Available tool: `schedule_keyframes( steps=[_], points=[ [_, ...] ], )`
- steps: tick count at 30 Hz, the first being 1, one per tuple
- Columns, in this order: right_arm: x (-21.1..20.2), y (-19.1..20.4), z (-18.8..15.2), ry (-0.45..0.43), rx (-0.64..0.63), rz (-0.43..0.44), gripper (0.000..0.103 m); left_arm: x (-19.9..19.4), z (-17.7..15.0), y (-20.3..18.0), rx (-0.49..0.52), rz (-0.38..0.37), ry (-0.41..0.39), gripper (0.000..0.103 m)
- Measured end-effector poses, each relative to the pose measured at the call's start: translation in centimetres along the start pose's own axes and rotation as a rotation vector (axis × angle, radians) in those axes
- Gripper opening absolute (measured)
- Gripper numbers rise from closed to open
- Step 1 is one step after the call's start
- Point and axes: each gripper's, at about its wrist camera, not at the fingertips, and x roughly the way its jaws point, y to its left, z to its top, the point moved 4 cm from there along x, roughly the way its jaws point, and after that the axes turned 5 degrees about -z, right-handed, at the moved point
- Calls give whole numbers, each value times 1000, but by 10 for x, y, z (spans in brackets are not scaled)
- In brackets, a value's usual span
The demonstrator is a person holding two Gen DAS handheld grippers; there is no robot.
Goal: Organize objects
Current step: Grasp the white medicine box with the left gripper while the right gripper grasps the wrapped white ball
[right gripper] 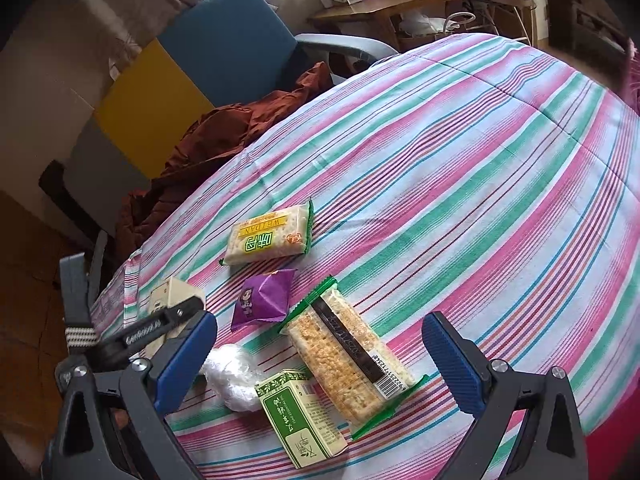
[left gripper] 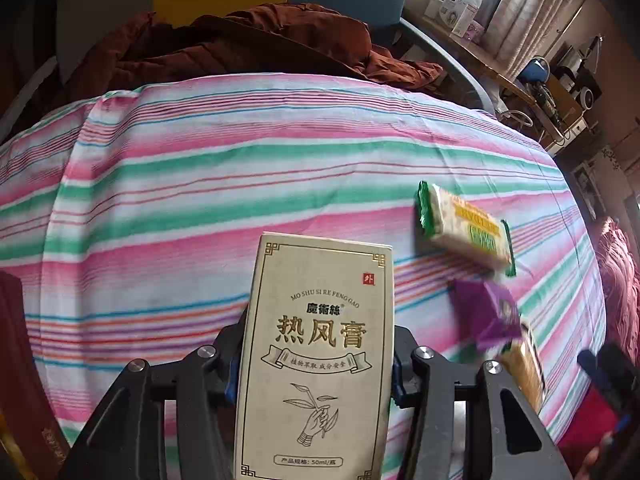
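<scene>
Left wrist view: the left gripper [left gripper: 314, 360] is clamped on a cream box [left gripper: 316, 344], its blue pads pressed to the two narrow sides low down, the printed face turned to the camera and the box standing up above a striped bed [left gripper: 200, 184]. Thin card of this kind looks light and stiff along its edges but would dent under a hard squeeze; the grip across the narrow sides, where the folds brace it, seems the sound one. Beyond to the right lie a green-edged cracker pack [left gripper: 464, 228] and a purple sachet [left gripper: 486, 312], both blurred. A rust-brown garment [left gripper: 240, 48] is heaped at the far edge of the bed.

Right wrist view: the right gripper [right gripper: 320, 364] hangs wide open and empty over a loose cluster on the sheet. Between its fingers lie a clear cracker pack [right gripper: 348, 364], a green box [right gripper: 300, 416] touching it, and a crumpled white wrapper [right gripper: 234, 376]. The sachet [right gripper: 262, 300] and the other cracker pack [right gripper: 270, 236] lie farther off. At left the cream box [right gripper: 172, 292] shows just above the bed near its edge, in the left gripper. The cracker packs are probably slick film over brittle contents, best taken gently across the short width; the sachet is soft and would crumple.
</scene>
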Motion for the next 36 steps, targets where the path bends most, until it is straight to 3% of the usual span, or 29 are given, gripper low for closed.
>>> schedule_keyframes(
  steps=[6, 13, 22, 27, 28, 31, 36],
  points=[
    [-5, 25, -5, -11, -114, 59, 100, -24, -38, 15, 27, 1, -5, 53],
    [9, 73, -32, 33, -370, 55, 77, -44, -84, 15, 75, 19, -45, 53],
    [43, 107, -59, 86, -606, -32, 73, -44, -91, 14, 97, 21, -80, 54],
    [62, 103, -66, 162, -636, -54, 69, -45, -93, 14, 99, 19, -95, 54],
    [64, 104, -67, 165, -647, -63, 66, -45, -93, 15, 97, 18, -95, 54],
    [70, 105, -72, 183, -679, -72, 37, -48, -93, 15, 84, 14, -87, 53],
    [59, 108, -70, 143, -686, -30, 36, -67, -102, 15, 69, -8, -99, 53]
  ],
)
